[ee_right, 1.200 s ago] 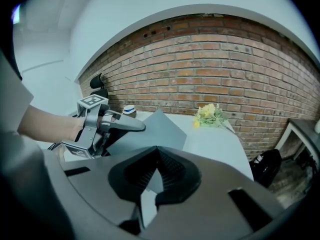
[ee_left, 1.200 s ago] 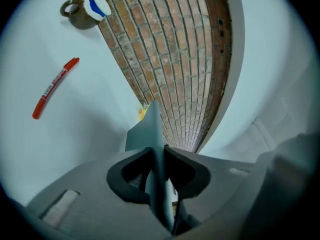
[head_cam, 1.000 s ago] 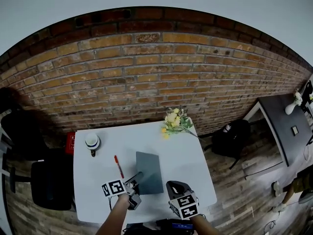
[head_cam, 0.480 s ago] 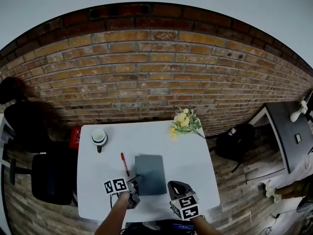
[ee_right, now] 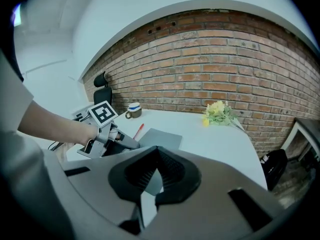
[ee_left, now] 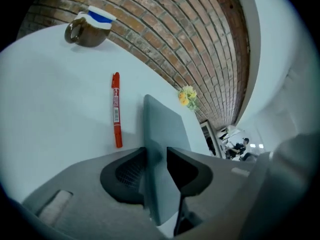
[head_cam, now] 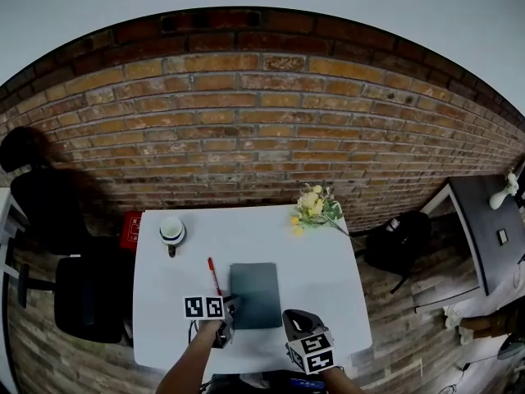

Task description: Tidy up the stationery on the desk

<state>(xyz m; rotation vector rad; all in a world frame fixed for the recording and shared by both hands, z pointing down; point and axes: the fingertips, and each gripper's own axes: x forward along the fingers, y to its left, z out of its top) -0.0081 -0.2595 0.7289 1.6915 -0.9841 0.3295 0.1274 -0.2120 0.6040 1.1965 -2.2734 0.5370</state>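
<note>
Grip easing: left gripper (ee_left: 156, 160) jaws have just been opening round the flat grey notebook (head_cam: 256, 290), now lowered and seemingly placed; right gripper (ee_right: 156, 156) closed, empty.

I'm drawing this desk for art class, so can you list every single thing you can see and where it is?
red-brown brick wall: one, red-brown, behind everything
white rectangular table: one, white, in front of the wall
flat grey notebook: one, grey, lying mid-table
red marker pen: one, red, just left of the notebook
brown mug with white lid: one, brown, table's far left corner
bunch of yellow flowers: one, yellow, table's far right corner
black office chairs: two, black, left of the table
black backpack: one, black, floor right of the table
left gripper: one, grey, jaws just opening, notebook's near edge between them
right gripper: one, grey, shut and empty, near table edge
</note>
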